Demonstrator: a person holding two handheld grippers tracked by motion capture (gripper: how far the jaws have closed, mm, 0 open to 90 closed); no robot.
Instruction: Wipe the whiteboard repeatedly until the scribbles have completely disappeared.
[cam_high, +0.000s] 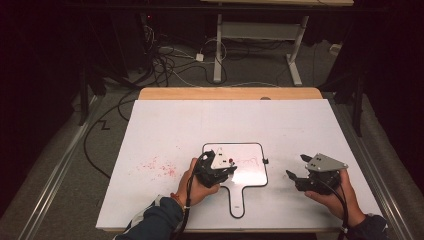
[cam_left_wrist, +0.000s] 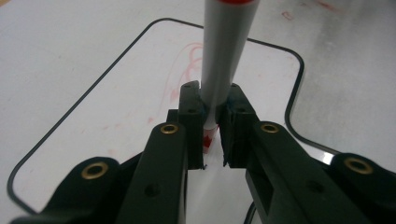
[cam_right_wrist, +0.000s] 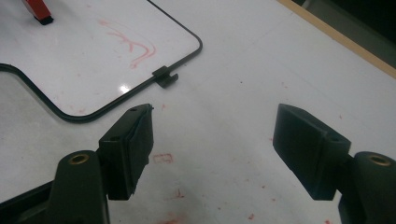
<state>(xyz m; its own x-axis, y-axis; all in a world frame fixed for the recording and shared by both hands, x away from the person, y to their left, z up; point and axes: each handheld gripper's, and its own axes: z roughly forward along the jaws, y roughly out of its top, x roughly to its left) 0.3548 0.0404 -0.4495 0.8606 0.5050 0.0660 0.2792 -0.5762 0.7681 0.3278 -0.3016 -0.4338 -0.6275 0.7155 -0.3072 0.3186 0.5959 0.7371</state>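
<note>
White-topped bench (cam_high: 165, 125) with a wooden far edge, some red smudges (cam_high: 157, 166) on it, and a small paddle-shaped whiteboard (cam_high: 250, 172) lying flat near the front.

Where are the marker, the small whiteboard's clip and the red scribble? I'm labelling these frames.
marker (cam_left_wrist: 224, 60): left gripper view, on its grey barrel above the jaws.
clip (cam_right_wrist: 166, 76): right gripper view, on the black tab at the board's edge.
red scribble (cam_right_wrist: 133, 46): right gripper view, on its curved strokes.
</note>
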